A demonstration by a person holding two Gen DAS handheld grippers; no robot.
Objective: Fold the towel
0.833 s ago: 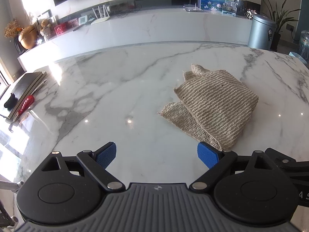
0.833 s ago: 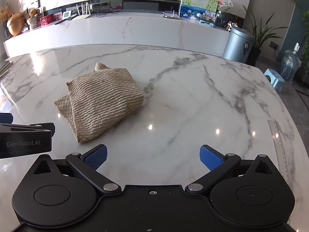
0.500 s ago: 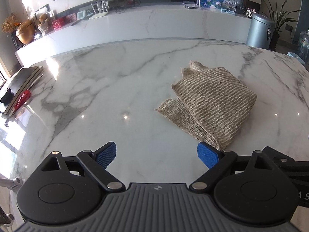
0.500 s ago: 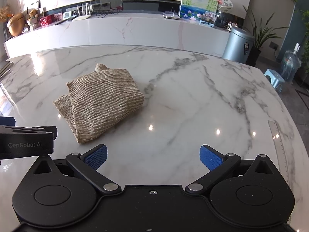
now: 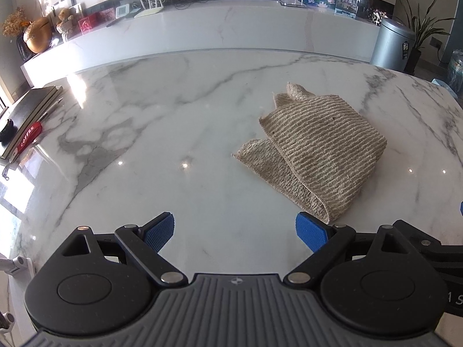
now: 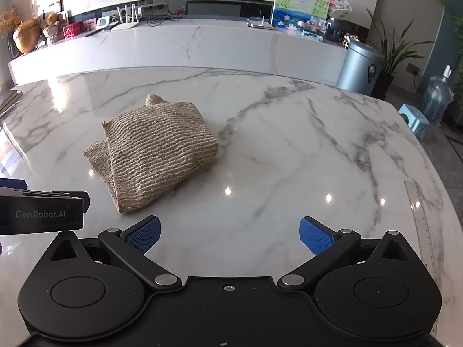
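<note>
One beige towel point(image 5: 315, 150) lies on the glossy white marble table point(image 5: 162, 133), bunched into a loose, uneven fold. Its weave is coarse and ribbed, with raised cords running across the top layer; a flatter lower layer sticks out at the left, and a small peak of cloth rises at the far end. Grey veins run through the polished stone, which mirrors bright spots of light.

The left gripper point(image 5: 235, 228) hangs above the table with its jaws spread wide and nothing between them; its blue, finely gridded pads point(image 5: 310, 231) sit on black linkage arms, the right one just short of the towel's near corner. The right gripper point(image 6: 228, 232) is likewise wide and empty over bare marble, the towel ahead to its left point(image 6: 153, 147). A clear ruler point(image 6: 419, 217) lies along the table's right edge.
</note>
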